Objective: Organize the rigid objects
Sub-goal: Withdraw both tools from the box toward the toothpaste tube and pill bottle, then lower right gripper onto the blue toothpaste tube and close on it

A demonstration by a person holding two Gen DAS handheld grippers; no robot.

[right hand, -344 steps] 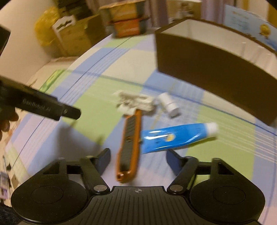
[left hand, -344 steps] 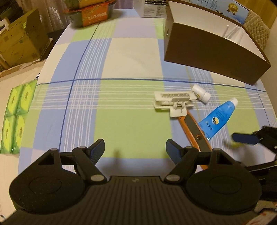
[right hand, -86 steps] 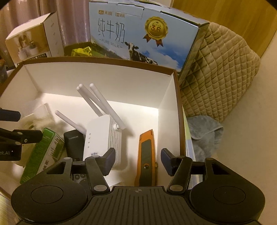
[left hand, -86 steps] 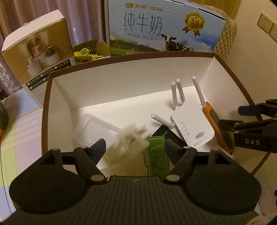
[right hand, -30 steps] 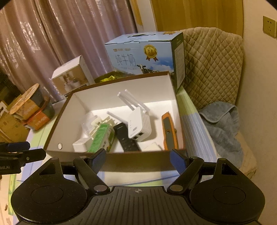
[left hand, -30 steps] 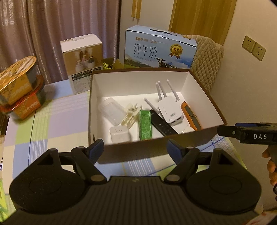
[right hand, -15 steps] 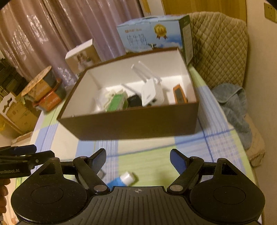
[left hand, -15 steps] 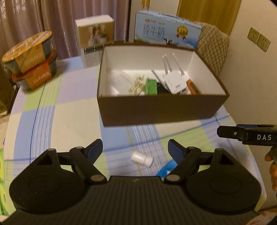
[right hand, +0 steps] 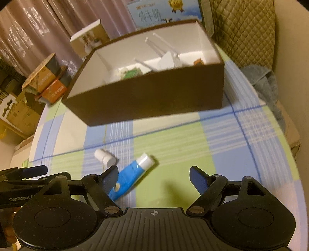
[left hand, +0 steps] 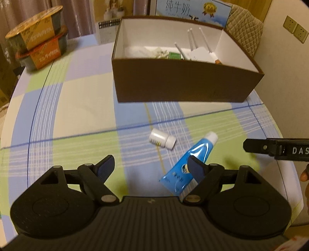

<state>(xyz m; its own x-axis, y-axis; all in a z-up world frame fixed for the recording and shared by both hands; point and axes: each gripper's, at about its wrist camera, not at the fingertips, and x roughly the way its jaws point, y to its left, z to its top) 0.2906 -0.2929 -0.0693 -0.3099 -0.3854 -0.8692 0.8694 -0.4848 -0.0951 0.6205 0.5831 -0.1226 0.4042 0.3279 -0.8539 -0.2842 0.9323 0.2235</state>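
A small white bottle (left hand: 161, 139) (right hand: 105, 156) lies on its side on the checked tablecloth, with a blue tube (left hand: 190, 164) (right hand: 131, 176) to its right. Behind them stands the brown box (left hand: 181, 83) (right hand: 154, 100), which holds a white router (left hand: 200, 54) (right hand: 170, 59), a green packet, an orange knife and other pieces. My left gripper (left hand: 152, 166) hangs open above the cloth, its right finger over the tube's lower end. My right gripper (right hand: 154, 175) is open too, its left finger over the tube. Nothing is held.
Two stacked noodle bowls (left hand: 38, 48) sit at the table's far left. A milk carton (left hand: 191, 9) and a small white box (right hand: 88, 40) stand behind the brown box. A quilted chair (right hand: 243, 29) with a grey cloth (right hand: 268, 85) is at the right. The table edge curves close on the right.
Both grippers have pulled back from over the box and come lower, so the bottle and the tube now lie just ahead of the fingers. Both stay open and empty.
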